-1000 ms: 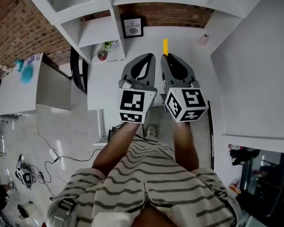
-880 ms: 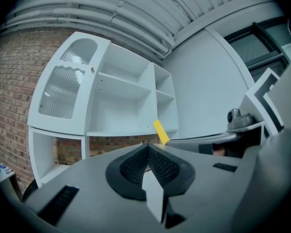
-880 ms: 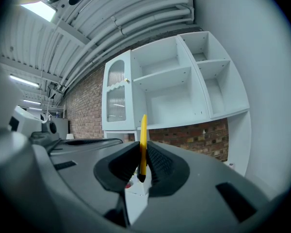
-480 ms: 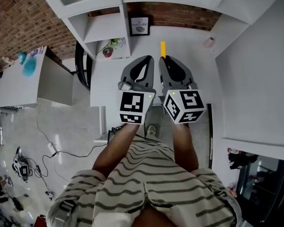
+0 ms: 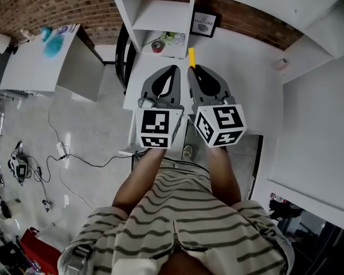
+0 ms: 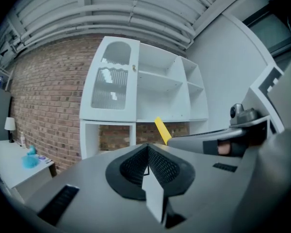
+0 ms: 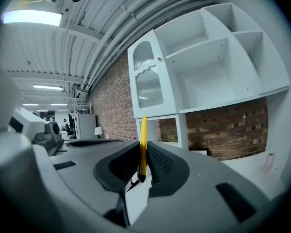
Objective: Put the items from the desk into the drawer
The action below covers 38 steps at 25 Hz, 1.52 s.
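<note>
Bare room is seen on the white desk [image 5: 243, 79]. The back is blocked by a white shelf [image 5: 160, 19], a small pot [image 5: 156, 46] and a picture [image 5: 205, 23]. 1 pink cup [image 5: 281, 63] is seen at the right.

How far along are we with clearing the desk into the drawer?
Done: nothing visibly stowed yet. In hand: the right gripper is shut on a yellow stick over the white desk; the left gripper is shut, empty. Left: stow the stick, then the small pink item on the desk.
</note>
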Motion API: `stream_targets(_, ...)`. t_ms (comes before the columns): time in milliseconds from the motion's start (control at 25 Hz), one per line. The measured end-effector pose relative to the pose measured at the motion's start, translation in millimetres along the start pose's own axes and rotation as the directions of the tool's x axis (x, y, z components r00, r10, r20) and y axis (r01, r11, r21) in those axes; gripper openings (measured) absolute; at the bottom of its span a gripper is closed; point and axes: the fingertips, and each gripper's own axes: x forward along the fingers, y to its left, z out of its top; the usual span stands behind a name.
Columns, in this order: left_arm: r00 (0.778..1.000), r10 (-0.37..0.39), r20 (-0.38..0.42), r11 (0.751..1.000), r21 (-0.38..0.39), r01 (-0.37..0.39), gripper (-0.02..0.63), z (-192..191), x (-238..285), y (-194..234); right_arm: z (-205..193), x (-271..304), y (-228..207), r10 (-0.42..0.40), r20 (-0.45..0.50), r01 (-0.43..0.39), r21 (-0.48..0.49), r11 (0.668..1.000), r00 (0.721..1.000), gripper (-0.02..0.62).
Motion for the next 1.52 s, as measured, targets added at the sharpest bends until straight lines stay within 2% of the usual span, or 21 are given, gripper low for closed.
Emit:
stream_targets(160,0.993,0.111,-0.024,0.994,-0.011,-0.112,0.006,-9.2,-21.9,42.6,-9.9,25.9,40.0,0.108,-0.03,-0.108,0.005,0.994,0.994,0.055)
stream_targets(520,0.963,0.265,-0.055,0.964,-0.018,-0.266,0.006,-32.3,-64.7,107.4,-35.6,62.8,108.8,0.259,-0.074,-0.259,0.011,0.966,0.963,0.054)
stream_targets(920,0.936,0.327,-0.132,0.94,-0.056,-0.337,0.006,-70.6,-81.5,132.1,-75.2,77.0,135.4,0.32,-0.166,-0.316,0.05,0.948,0.933,0.055)
stream_targets(1320,0.9,0.362,-0.241,0.911,-0.11,-0.396,0.006,-139.4,-96.3,147.1,-146.9,80.5,149.0,0.343,-0.293,-0.331,0.092,0.939,0.893,0.055)
stream_targets(1520,0.876,0.38,-0.296,0.896,-0.116,-0.428,0.006,-175.3,-105.9,143.8,-188.9,74.1,153.2,0.364,-0.363,-0.345,0.117,0.931,0.858,0.055)
